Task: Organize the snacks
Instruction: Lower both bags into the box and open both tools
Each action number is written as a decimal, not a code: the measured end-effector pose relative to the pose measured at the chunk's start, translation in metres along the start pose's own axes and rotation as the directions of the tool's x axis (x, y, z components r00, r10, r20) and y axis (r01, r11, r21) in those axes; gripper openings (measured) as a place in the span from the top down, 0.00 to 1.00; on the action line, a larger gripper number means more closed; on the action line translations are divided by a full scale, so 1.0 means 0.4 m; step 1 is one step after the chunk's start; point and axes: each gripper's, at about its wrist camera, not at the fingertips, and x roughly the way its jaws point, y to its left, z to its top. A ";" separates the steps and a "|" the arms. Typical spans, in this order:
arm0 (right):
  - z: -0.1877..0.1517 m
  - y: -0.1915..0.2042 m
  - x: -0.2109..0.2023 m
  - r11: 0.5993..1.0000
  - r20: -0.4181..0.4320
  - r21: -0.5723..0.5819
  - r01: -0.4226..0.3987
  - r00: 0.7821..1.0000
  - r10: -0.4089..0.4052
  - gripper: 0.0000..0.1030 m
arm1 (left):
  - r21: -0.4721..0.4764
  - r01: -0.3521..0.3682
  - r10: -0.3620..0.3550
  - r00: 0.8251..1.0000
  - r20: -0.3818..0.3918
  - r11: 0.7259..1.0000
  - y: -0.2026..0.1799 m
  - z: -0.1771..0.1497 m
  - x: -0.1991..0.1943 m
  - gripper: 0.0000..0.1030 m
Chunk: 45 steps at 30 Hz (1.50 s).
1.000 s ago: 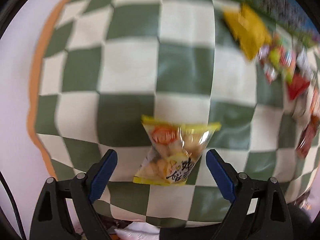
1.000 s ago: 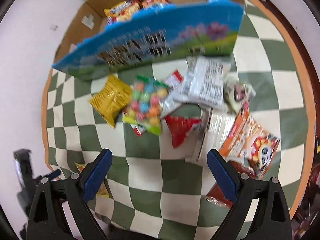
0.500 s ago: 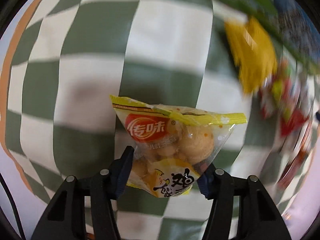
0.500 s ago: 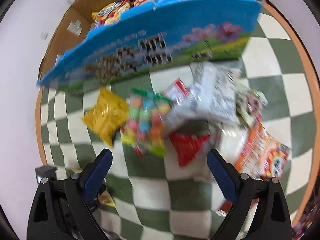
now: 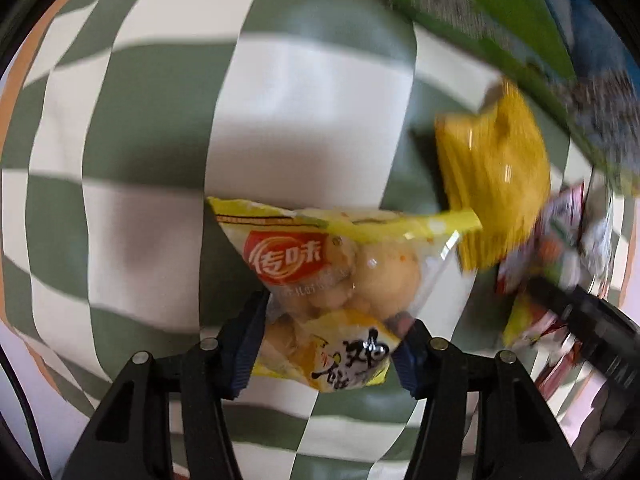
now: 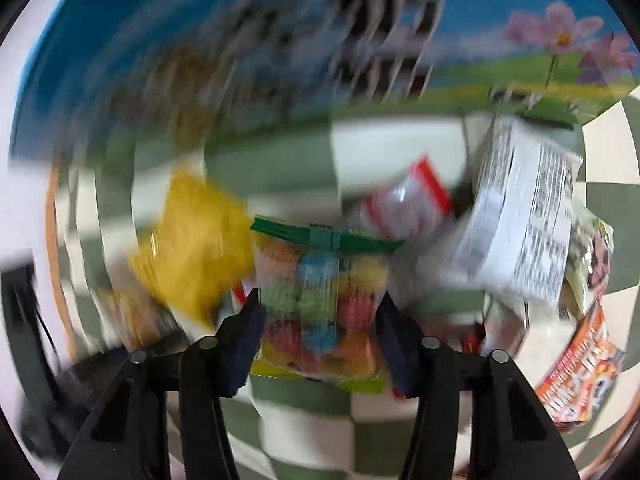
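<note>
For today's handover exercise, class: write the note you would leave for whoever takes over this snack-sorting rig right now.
Left gripper: shut on the yellow fish-ball snack pack, over the green checked cloth.
Right gripper: jaws closing around the bag of coloured candies, which sits between the fingers.
Still in the pile: plain yellow packet, white packet showing its label side, orange packet.
The blue and green box stands behind the pile.
Left: box both bags, then the rest.

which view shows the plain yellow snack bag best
The left wrist view: the plain yellow snack bag sits up right, only slightly blurred, its ridged edge visible. In the right wrist view it is a smeared yellow patch left of the claw.
</note>
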 end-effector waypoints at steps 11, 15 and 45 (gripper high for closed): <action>-0.125 0.034 0.088 0.999 -0.096 -0.033 0.043 0.994 -0.046 0.39 | 0.079 -0.058 0.063 0.996 -0.061 0.995 -0.060 -0.071 0.105 0.38; -0.119 0.020 0.088 1.000 -0.084 0.005 0.027 0.996 -0.026 0.38 | 0.071 -0.055 0.057 0.998 -0.032 0.996 -0.081 -0.088 0.086 0.47; 0.257 -0.016 -0.584 0.990 0.352 -0.046 -0.137 0.925 0.144 0.46 | 0.216 0.171 -0.198 0.974 0.111 0.961 -0.308 0.422 -0.543 0.54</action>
